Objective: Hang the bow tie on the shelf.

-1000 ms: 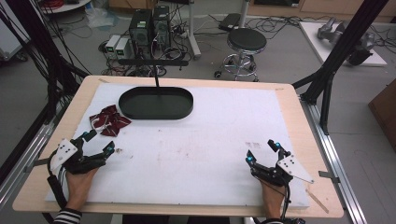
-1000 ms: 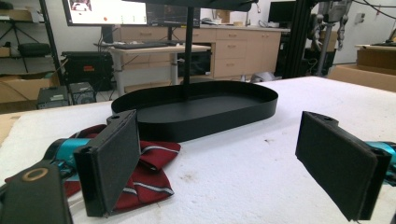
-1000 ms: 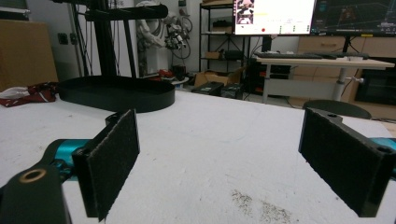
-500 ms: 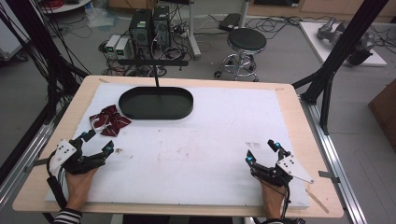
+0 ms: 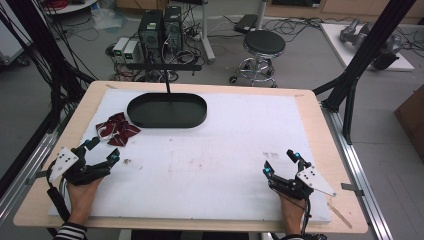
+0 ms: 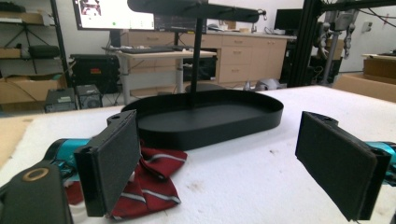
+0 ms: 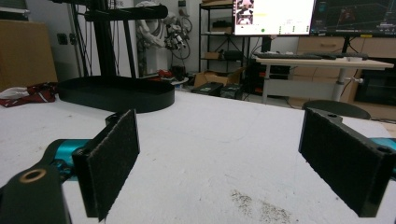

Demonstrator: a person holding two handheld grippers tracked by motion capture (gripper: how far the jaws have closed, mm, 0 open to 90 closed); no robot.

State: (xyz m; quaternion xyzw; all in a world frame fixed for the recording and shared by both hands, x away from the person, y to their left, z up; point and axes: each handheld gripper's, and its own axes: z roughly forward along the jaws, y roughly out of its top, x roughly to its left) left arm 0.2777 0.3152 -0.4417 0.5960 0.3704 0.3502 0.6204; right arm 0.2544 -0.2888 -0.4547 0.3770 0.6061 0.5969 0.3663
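Both grippers are resting wide open over the white table (image 5: 210, 160).
The black oval tray (image 5: 167, 110) is sitting at the far left; the red striped cloth (image 5: 116, 129) is lying just beside it, near the empty left gripper (image 5: 102, 150); the right gripper (image 5: 280, 161), also empty, is waiting well apart.

Cloth (image 5: 117, 129) at far left: dark red w/ thin white stripes. Tray (image 5: 167, 110) beside it: plain black, matte. Table top (image 5: 215, 160): white pad w/ small dark specks, pale wood edge round it. Left gripper (image 5: 100, 150) & right gripper (image 5: 281, 162): black bodies, teal-blue tips, grey top plates, black fuzzy pads (image 6: 114, 161). Sleeve (image 5: 70, 232) near left: black-white striped.
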